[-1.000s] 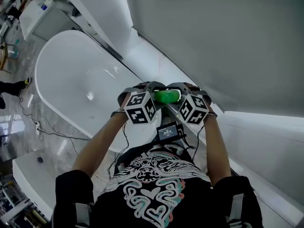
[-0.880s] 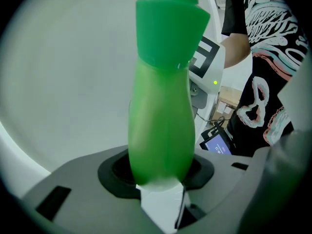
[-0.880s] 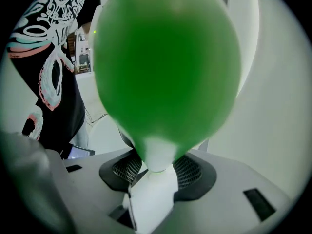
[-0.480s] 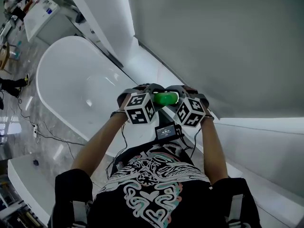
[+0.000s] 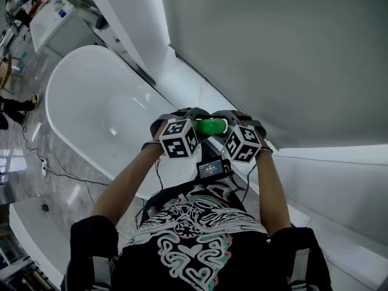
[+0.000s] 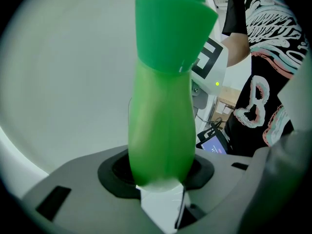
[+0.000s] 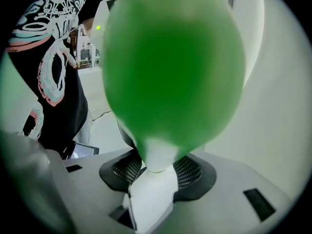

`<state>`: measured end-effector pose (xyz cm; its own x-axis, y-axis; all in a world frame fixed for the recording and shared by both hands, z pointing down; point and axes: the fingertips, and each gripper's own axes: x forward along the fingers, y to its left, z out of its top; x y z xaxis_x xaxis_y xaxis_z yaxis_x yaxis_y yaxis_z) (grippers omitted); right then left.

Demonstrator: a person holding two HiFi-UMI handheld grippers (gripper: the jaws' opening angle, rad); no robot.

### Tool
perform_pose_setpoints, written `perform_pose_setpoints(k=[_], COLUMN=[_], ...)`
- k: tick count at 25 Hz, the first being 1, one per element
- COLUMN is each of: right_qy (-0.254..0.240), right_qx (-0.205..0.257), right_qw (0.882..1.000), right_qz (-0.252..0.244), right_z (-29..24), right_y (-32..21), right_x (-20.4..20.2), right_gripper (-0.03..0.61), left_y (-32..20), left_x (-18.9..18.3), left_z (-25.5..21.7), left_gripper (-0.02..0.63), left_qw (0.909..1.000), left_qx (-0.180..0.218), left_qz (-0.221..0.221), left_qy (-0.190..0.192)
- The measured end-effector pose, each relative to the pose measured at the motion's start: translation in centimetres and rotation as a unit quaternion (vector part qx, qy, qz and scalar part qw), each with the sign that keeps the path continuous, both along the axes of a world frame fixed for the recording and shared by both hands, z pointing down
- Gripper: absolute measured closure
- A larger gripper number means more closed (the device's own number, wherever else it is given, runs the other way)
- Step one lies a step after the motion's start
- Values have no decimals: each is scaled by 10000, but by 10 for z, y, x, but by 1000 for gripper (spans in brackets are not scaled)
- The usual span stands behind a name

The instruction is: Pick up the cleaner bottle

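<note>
The green cleaner bottle (image 5: 211, 125) hangs in the air between my two grippers, over the near rim of the bathtub. My left gripper (image 5: 193, 116) is shut on it from the left and my right gripper (image 5: 228, 117) from the right. In the left gripper view the bottle (image 6: 163, 116) stands upright right in front of the camera, its wide green cap (image 6: 173, 28) at the top. The bottle's rounded body (image 7: 173, 72) fills most of the right gripper view. It hides the jaws of both grippers.
A white bathtub (image 5: 91, 102) stretches away to the left below the hands. A white ledge (image 5: 194, 80) runs along the grey wall (image 5: 273, 53) behind it. A small screen (image 5: 212, 168) hangs at the person's chest. Cables (image 5: 45, 165) lie on the floor at the left.
Hands, grippers and bottle have kept still. Only the head view has shifted slightly.
</note>
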<state>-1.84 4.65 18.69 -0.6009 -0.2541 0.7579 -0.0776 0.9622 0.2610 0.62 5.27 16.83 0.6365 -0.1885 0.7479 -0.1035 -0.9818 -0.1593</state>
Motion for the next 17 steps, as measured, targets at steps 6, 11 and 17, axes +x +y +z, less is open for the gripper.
perform_pose_setpoints(k=[6, 11, 17], right_qy=[-23, -1, 15], right_qx=[-4, 33, -22], right_qw=[10000, 10000, 10000], right_qz=[-8, -18, -36], right_z=[1, -2, -5], right_y=[-1, -2, 5], right_x=[5, 5, 16], right_gripper=[359, 359, 359], left_y=[-1, -2, 5], left_x=[5, 5, 16], left_z=[0, -2, -5], left_gripper=[419, 419, 419], left_qw=[10000, 10000, 10000], left_qx=[9, 33, 13], left_qz=[17, 32, 51], left_qy=[-5, 1, 16])
